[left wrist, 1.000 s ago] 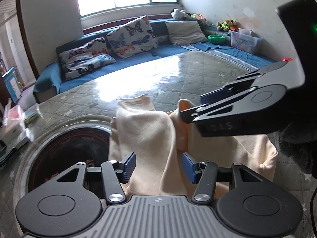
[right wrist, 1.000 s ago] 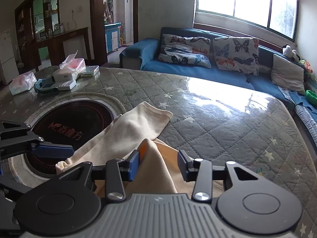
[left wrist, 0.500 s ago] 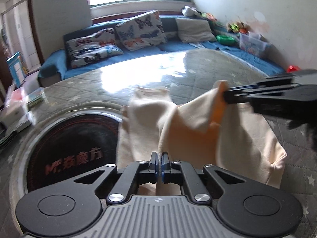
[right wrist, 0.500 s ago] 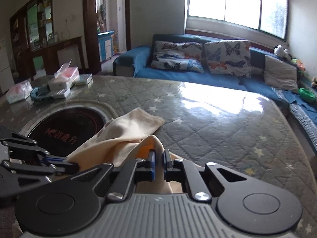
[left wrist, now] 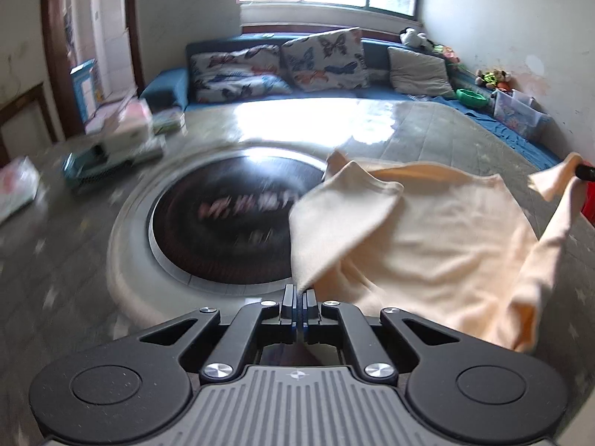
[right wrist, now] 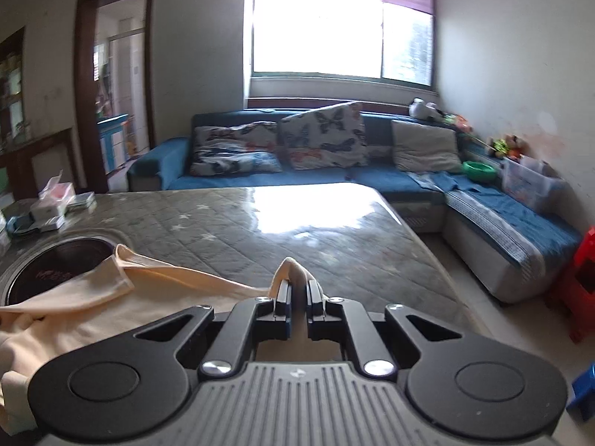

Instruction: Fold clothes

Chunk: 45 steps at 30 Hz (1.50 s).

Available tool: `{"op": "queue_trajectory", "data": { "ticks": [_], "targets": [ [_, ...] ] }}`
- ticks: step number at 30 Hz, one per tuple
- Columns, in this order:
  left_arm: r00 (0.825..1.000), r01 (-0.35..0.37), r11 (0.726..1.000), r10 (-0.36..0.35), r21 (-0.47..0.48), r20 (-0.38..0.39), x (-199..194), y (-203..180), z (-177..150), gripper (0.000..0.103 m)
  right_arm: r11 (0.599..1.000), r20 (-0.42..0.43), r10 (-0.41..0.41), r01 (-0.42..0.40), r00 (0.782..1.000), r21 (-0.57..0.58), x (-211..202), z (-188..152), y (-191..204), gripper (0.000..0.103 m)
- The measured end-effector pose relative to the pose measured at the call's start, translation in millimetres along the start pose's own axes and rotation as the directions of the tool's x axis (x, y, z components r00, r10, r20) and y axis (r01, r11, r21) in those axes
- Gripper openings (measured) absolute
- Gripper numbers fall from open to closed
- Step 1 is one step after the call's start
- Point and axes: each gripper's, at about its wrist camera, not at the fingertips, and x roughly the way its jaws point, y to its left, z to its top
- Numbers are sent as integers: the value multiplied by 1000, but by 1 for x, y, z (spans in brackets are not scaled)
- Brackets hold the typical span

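A cream-coloured garment (left wrist: 438,245) is stretched above the quilted grey table (left wrist: 427,130). My left gripper (left wrist: 299,293) is shut on one edge of it, at the bottom middle of the left wrist view. My right gripper (right wrist: 297,290) is shut on another edge, with a fold of cloth sticking up between its fingers; its tip shows at the far right of the left wrist view (left wrist: 585,173). The garment also shows at the lower left of the right wrist view (right wrist: 85,304), with a sleeve (right wrist: 122,264) lying out toward the black disc.
A round black disc (left wrist: 230,223) with a pale rim is set in the table, left of the garment. Boxes and packets (left wrist: 122,148) lie at the table's far left. A blue corner sofa (right wrist: 372,174) runs behind. Red stools (right wrist: 580,271) stand at the right.
Both grippers closed on the garment, then lifted and drew apart, spreading the cloth between them. The left gripper swung left over the black disc; the right one moved right toward the table edge.
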Motion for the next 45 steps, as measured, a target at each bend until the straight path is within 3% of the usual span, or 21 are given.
{"op": "queue_trajectory", "data": {
  "ticks": [4,10,16,19,23,27,32,37,39,42,43,45],
  "targets": [
    [999,7,1000,-8,-6,-49,-13,3,-24,2,998,-31,-32,33,999,46,-14,-21,-19,6],
    [994,29,1000,-28,8,-108,-23,2,-42,2,990,-193,-37,63,981,130,-21,-65,-49,11],
    [991,136,986,-134,95,-32,-37,-29,-26,5,987,-215,-77,106,973,124,-32,-79,-59,21],
    [972,235,954,-236,186,-13,-37,-62,-19,12,991,-223,-76,98,972,88,-29,-78,-54,36],
    [935,344,879,-354,329,-31,-29,-110,-18,32,996,-242,-91,93,966,-2,-14,-78,-42,41],
    [919,379,820,-389,430,-68,-15,-148,-23,39,995,-244,-103,104,964,-9,1,-74,-42,44],
    [911,398,779,-398,485,-108,0,-172,-32,39,985,-213,-165,173,963,20,2,-71,-53,43],
    [929,359,778,-349,516,-121,13,-181,-39,36,961,-189,-252,268,949,65,-11,-75,-76,43],
    [937,336,767,-332,547,-109,13,-183,-43,31,950,-211,-268,294,940,108,-14,-80,-89,43],
    [943,317,761,-319,567,-98,14,-183,-44,8,944,-221,-266,300,938,135,-19,-84,-99,43],
    [937,334,760,-330,557,-112,13,-182,-42,7,945,-218,-262,296,940,140,-20,-84,-101,43],
    [903,425,748,-394,509,-174,9,-178,-37,6,947,-210,-255,287,944,144,-22,-85,-101,43]
  ]
}}
